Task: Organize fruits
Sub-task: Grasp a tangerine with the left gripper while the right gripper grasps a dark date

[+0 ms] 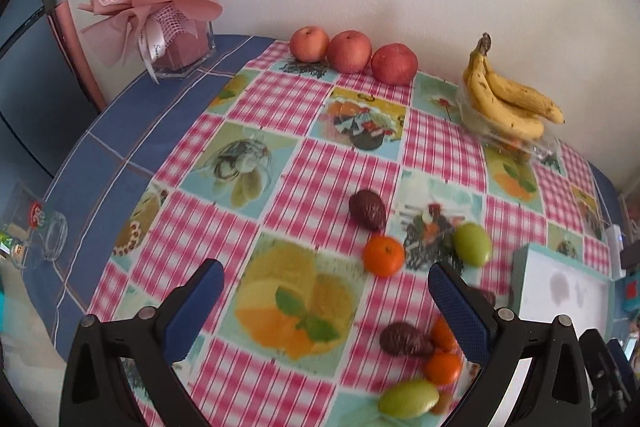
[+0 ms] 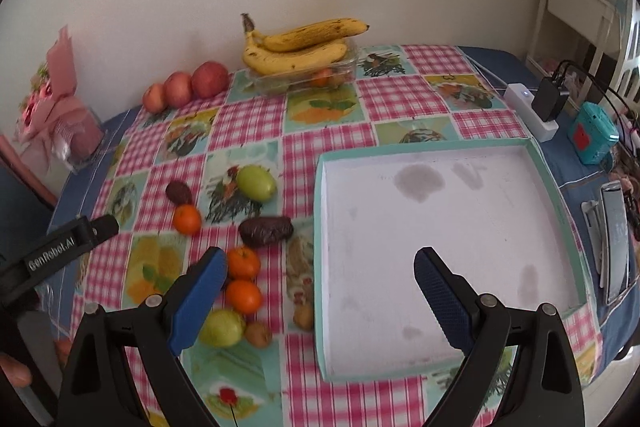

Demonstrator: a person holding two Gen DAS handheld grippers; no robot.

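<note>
Pink checked cloth [image 2: 400, 95] covers the table, and on it lies a shallow white tray [image 2: 440, 367] with a mint-green rim, which holds nothing. Most of the loose fruit lies to the left of this tray. Nearest to its left wall is a dark brown fruit [image 2: 266, 231]; behind that, a green fruit [image 2: 256, 183], a smaller dark fruit [image 2: 179, 192] and an orange [image 2: 187, 219]. Closer to the camera, also left of the tray, are two more oranges [image 2: 243, 262], one in front of the other, a second green fruit [image 2: 222, 327] and a small brown fruit [image 2: 258, 334]. Behind the tray, by the wall, bananas [image 2: 296, 53] rest on a clear container [image 2: 344, 67], and three red apples [image 2: 182, 87] stand in a row further left.

The right gripper [image 2: 320, 267] hangs over the tray's near left part, its blue fingers spread wide and grasping nothing. The left gripper [image 1: 326, 279] is also released and without load, over the cloth left of the tray.
</note>
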